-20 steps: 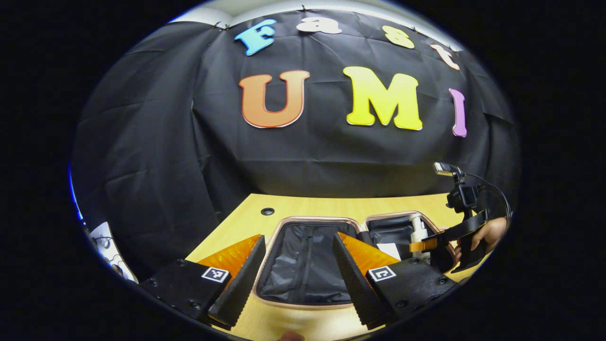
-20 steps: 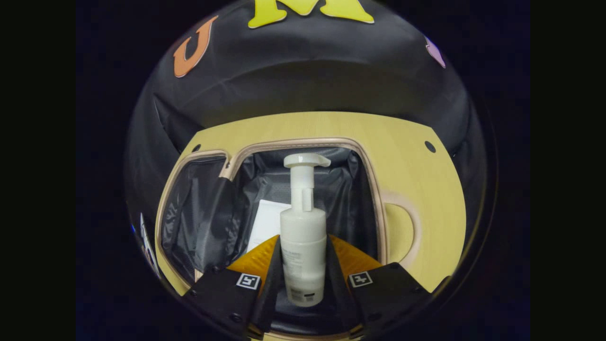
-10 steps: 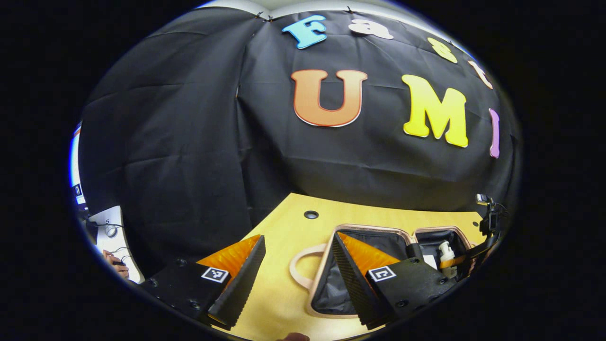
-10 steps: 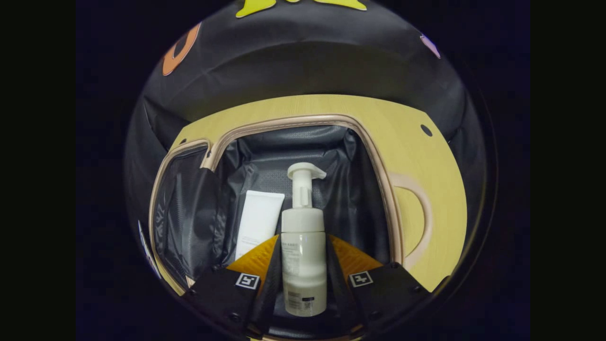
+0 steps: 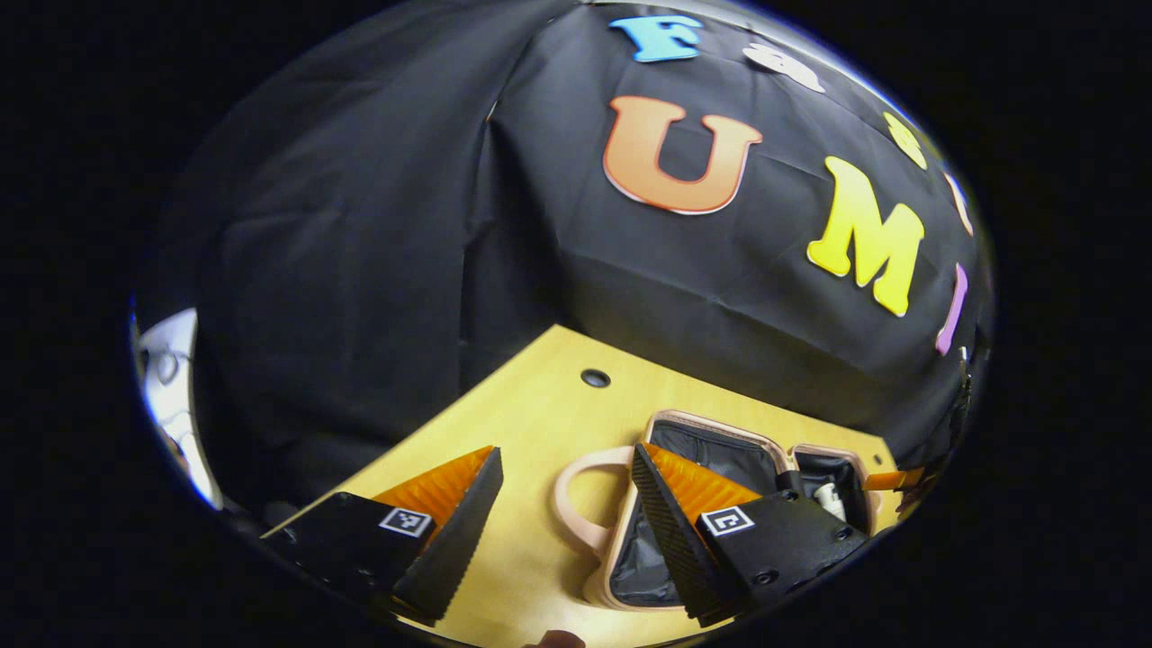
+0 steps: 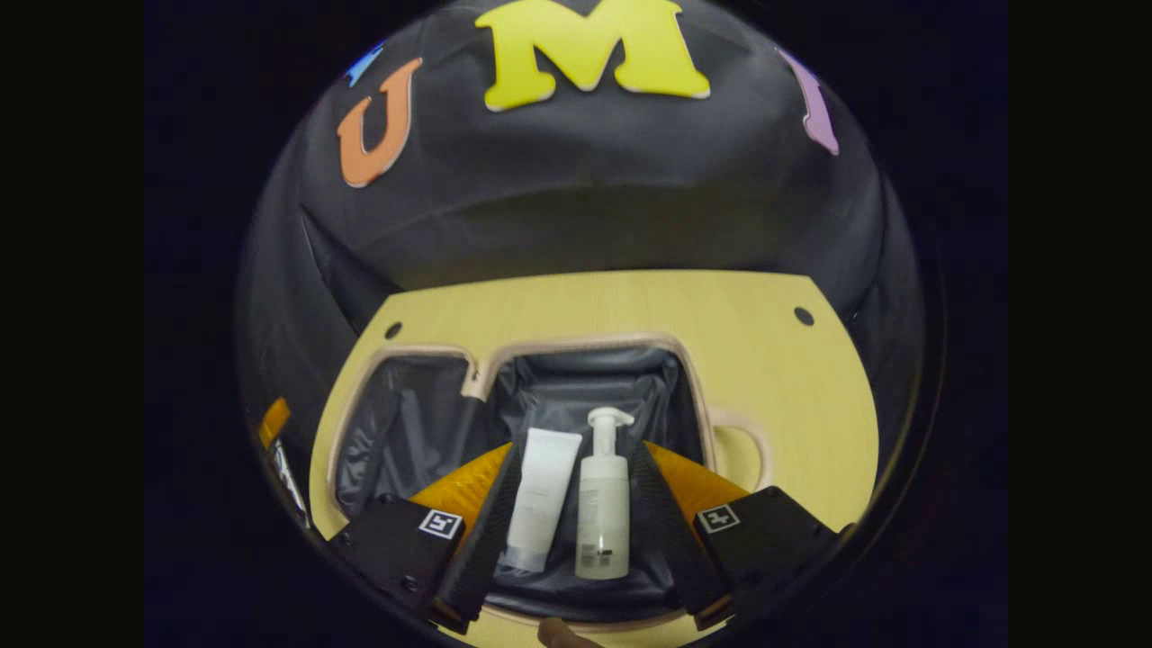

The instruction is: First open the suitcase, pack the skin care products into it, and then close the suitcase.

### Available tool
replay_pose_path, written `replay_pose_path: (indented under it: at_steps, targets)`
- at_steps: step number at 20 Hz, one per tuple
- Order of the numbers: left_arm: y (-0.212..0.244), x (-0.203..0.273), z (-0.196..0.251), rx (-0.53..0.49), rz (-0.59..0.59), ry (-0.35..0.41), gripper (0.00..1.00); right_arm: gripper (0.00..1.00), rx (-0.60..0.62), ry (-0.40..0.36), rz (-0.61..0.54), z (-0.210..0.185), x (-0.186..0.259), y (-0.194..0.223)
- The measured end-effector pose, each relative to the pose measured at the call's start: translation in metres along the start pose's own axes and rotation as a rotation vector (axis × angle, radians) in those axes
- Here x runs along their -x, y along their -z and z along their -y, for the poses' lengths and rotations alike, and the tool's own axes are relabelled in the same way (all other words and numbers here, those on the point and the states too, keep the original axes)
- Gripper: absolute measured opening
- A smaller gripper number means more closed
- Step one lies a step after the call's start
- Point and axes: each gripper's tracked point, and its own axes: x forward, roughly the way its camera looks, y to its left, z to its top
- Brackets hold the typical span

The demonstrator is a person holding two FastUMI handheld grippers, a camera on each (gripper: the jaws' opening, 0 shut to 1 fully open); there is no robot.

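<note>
The suitcase [image 6: 585, 343] lies open on the wooden table, both dark-lined halves facing up inside a pale pink rim. In its right half a white pump bottle [image 6: 603, 517] lies beside a white tube [image 6: 540, 499]. My right gripper [image 6: 577, 448] hovers above them, open, one finger on each side and touching neither. In the left gripper view the suitcase [image 5: 711, 429] sits low on the right with its handle [image 5: 576, 504] towards me. The pump bottle [image 5: 826, 497] peeks out behind my right finger there. My left gripper [image 5: 565, 453] is open over bare table beside the handle.
The table [image 6: 630, 306] has a small round hole near each far corner [image 6: 804, 316]. The black cloth wall stands close behind it. The suitcase's left half [image 6: 405, 432] holds nothing. The other gripper [image 5: 900, 481] shows at the far right edge of the left gripper view.
My right gripper let go of the pump bottle and drew back; the bottle now lies in the case beside the tube. My left gripper swung left, off the suitcase.
</note>
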Motion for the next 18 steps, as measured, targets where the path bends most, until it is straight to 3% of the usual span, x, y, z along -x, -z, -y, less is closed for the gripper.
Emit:
replay_pose_path:
  at_steps: [2,5,9,10,12,15,16,17,18]
  targets:
    - [0.019,-0.017,-0.005,0.127,-0.061,0.032,0.95,0.73,0.029,-0.003,0.077,0.005,0.033,-0.024]
    - [0.05,-0.037,-0.016,0.318,-0.139,0.059,0.95,0.78,0.133,0.01,0.183,0.016,0.084,-0.052]
    - [0.072,-0.055,-0.024,0.55,-0.188,0.097,0.95,0.79,0.159,0.008,0.224,0.022,0.154,-0.056]
    - [0.076,-0.057,-0.026,0.578,-0.196,0.095,0.95,0.79,0.152,0.009,0.226,0.024,0.17,-0.056]
    - [0.075,-0.064,-0.025,0.603,-0.181,0.121,0.83,0.79,0.147,0.021,0.244,0.031,0.198,-0.059]
    - [0.078,-0.071,-0.017,0.636,-0.2,0.141,0.76,0.77,0.168,0.051,0.285,0.04,0.228,-0.062]
    - [0.081,-0.072,-0.012,0.646,-0.217,0.153,0.86,0.78,0.183,0.053,0.289,0.041,0.232,-0.062]
    - [0.085,-0.075,-0.008,0.651,-0.238,0.16,0.65,0.79,0.199,0.057,0.293,0.043,0.235,-0.061]
    - [0.089,-0.077,-0.005,0.656,-0.253,0.163,0.72,0.79,0.213,0.067,0.301,0.046,0.237,-0.062]
